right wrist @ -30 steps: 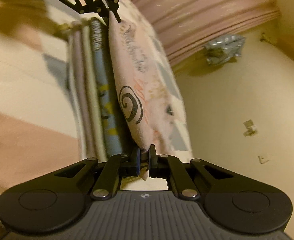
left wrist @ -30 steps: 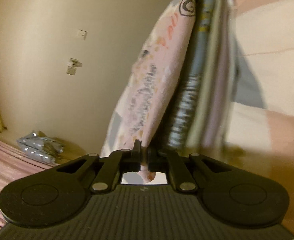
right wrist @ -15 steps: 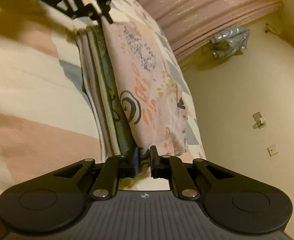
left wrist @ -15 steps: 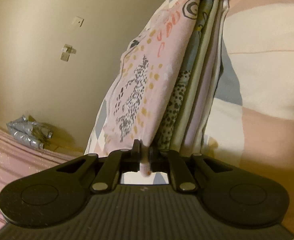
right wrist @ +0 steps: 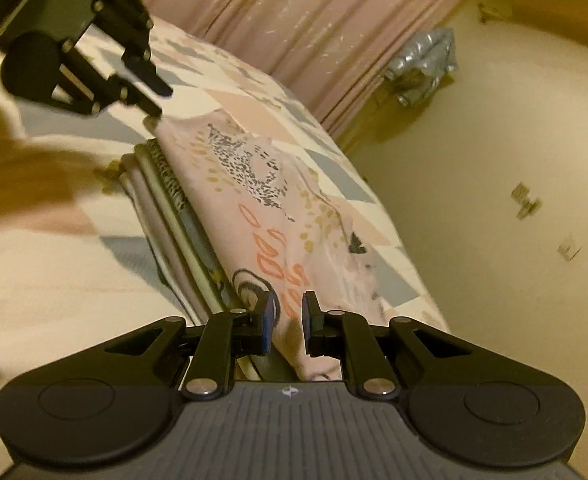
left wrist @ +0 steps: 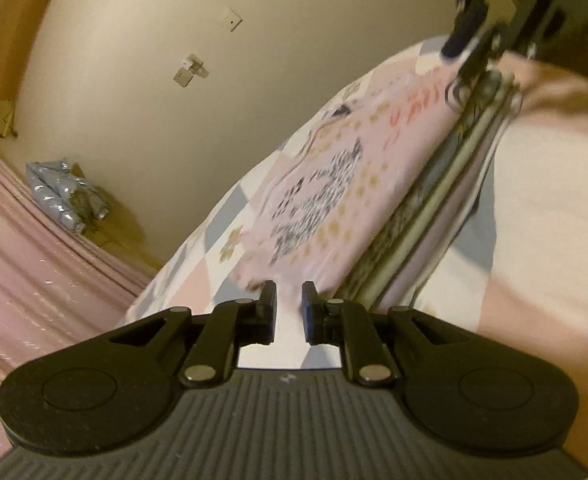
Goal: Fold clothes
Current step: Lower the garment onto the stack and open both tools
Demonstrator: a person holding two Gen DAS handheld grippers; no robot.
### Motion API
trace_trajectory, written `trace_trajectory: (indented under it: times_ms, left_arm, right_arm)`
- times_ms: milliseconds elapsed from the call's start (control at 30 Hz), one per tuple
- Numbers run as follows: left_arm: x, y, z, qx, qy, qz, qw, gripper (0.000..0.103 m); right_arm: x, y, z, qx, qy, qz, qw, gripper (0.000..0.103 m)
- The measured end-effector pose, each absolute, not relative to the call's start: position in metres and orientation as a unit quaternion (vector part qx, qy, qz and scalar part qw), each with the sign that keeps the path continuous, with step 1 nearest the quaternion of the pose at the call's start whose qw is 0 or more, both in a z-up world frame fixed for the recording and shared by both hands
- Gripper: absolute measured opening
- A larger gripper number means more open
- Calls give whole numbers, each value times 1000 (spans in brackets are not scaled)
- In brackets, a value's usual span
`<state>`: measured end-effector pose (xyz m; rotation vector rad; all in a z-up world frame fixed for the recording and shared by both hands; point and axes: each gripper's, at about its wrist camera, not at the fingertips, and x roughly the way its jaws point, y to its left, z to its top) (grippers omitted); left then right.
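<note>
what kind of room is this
Most likely a bedroom. The folded pink printed garment lies on a stack of clothes on a patchwork bedspread, with pink curtains hanging behind and a plain wall.

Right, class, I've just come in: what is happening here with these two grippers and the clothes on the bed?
A person with a gripper in each hand is folding clothes on a patchwork bedspread. A folded pink printed garment lies on top of a stack of folded clothes. The left gripper and right gripper sit at opposite ends of the garment, both open with nothing clamped, so it appears just set down.
</note>
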<state>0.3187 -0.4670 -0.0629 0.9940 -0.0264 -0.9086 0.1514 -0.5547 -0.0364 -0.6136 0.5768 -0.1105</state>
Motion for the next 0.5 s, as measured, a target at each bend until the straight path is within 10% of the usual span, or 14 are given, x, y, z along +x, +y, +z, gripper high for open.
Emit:
trace_trajectory:
  times_ms: [500]
  left_arm:
    - [321, -475, -62, 438, -1, -430, 789, 9]
  right_arm:
    - [139, -591, -10, -200, 267, -71, 940, 16]
